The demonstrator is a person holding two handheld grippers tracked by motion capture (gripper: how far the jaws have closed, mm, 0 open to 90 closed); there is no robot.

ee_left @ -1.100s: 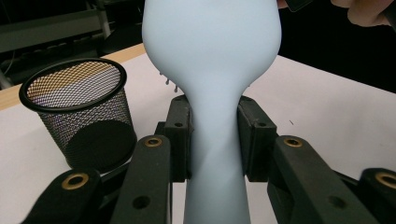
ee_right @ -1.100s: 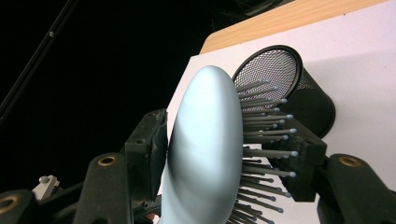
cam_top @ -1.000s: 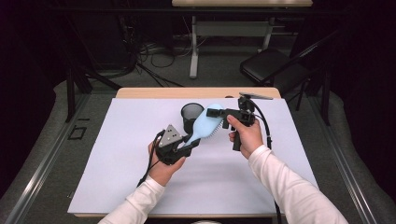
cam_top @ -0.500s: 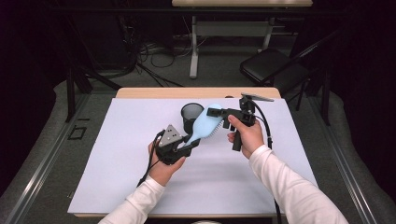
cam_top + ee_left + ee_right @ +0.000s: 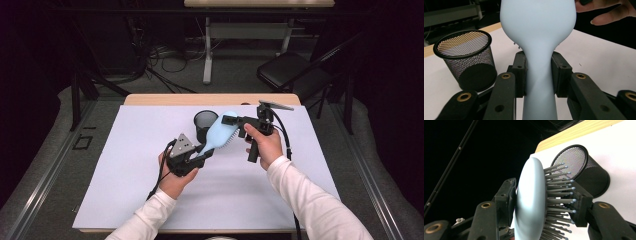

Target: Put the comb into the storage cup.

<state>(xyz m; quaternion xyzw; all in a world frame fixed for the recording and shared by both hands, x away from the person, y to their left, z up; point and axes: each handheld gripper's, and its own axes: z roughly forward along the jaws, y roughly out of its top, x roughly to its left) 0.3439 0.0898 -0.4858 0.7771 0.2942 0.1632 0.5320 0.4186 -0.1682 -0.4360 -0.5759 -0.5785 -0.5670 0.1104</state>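
Left hand-held gripper (image 5: 200,151): jaws drawn in on the narrow handle of a pale blue hairbrush (image 5: 220,134), pads pressing it from both sides; the left gripper view shows the handle (image 5: 539,82) clamped between the pads. Right hand-held gripper (image 5: 229,120): jaws have just been closing, the brush head between them; the right gripper view shows one pad against the smooth back of the head (image 5: 530,205) and the other against the bristle tips (image 5: 560,195). The hairbrush is held in the air above the bench (image 5: 125,200), slanting up from the left gripper to the right one, just in front of the cup.

Container: one black wire-mesh cup (image 5: 205,122), upright on the white bench cover, near its far edge. Its inside, as seen through the mesh in the left gripper view (image 5: 465,58), looks empty.

By view: the high view gives both hands and white sleeves; the left gripper view gives the brush's plain back and the other hand's fingers (image 5: 609,12); the right gripper view gives the bristles and the cup's open mouth (image 5: 571,162).
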